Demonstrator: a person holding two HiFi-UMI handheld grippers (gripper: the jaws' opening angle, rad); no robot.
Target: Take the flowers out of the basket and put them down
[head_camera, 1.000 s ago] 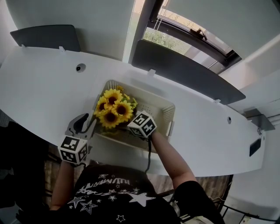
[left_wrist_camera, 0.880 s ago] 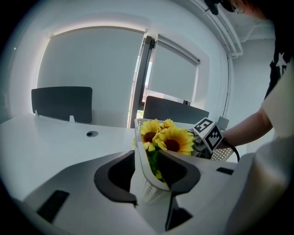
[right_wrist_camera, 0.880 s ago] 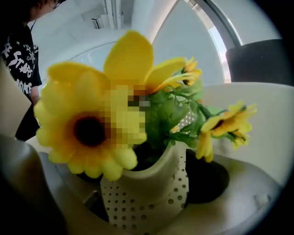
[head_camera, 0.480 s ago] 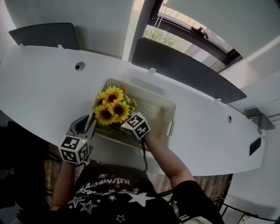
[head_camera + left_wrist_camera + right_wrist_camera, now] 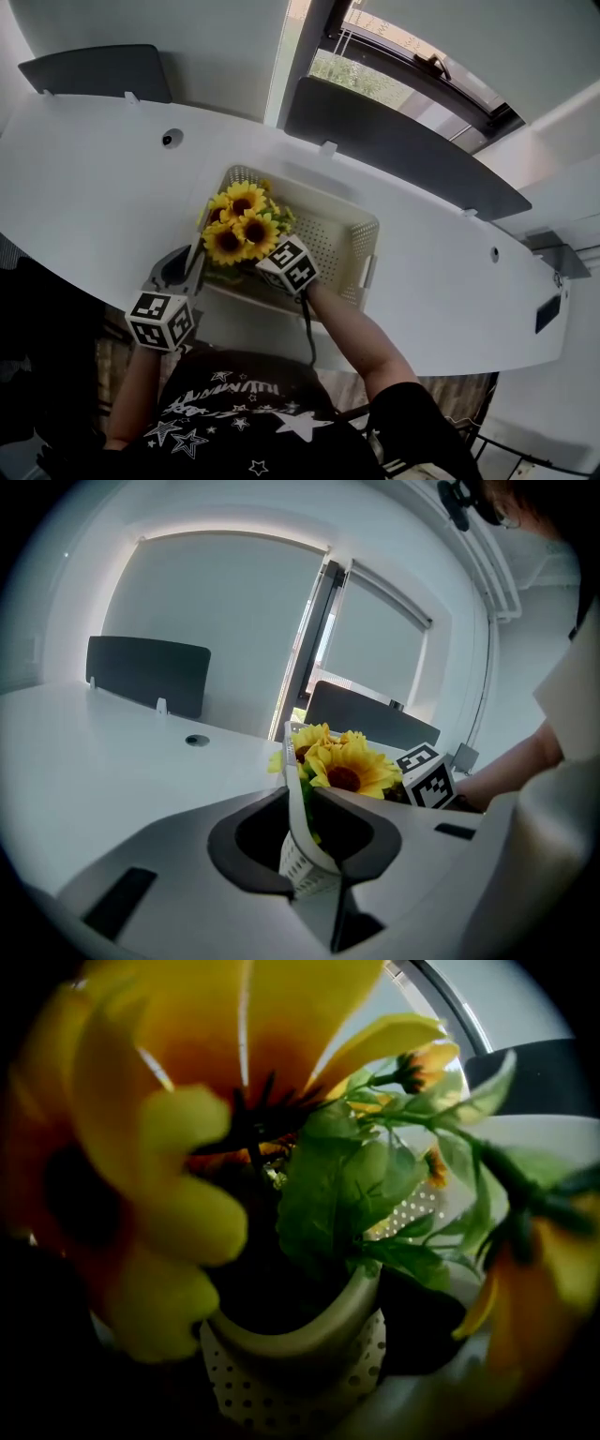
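Observation:
A bunch of yellow sunflowers (image 5: 240, 231) stands in the left end of a cream perforated basket (image 5: 364, 246) on the white table. My left gripper (image 5: 187, 266) is at the basket's near left corner; in the left gripper view its jaws have just been closing and now pinch the basket's wall (image 5: 300, 850), with the sunflowers (image 5: 349, 767) just behind. My right gripper (image 5: 256, 261) reaches in under the blooms, its tips hidden there. In the right gripper view petals (image 5: 159, 1147) and leaves (image 5: 328, 1185) fill the frame; its jaws have just been opening and stand wide around the stems.
Two dark chair backs (image 5: 394, 141) stand beyond the table's far edge, with a window frame behind them. A round cable hole (image 5: 168, 140) is in the tabletop left of the basket. The table's near edge runs just under the basket.
The right gripper and the sunflower bunch have shifted slightly to the left inside the basket. The left gripper stays at the basket's corner.

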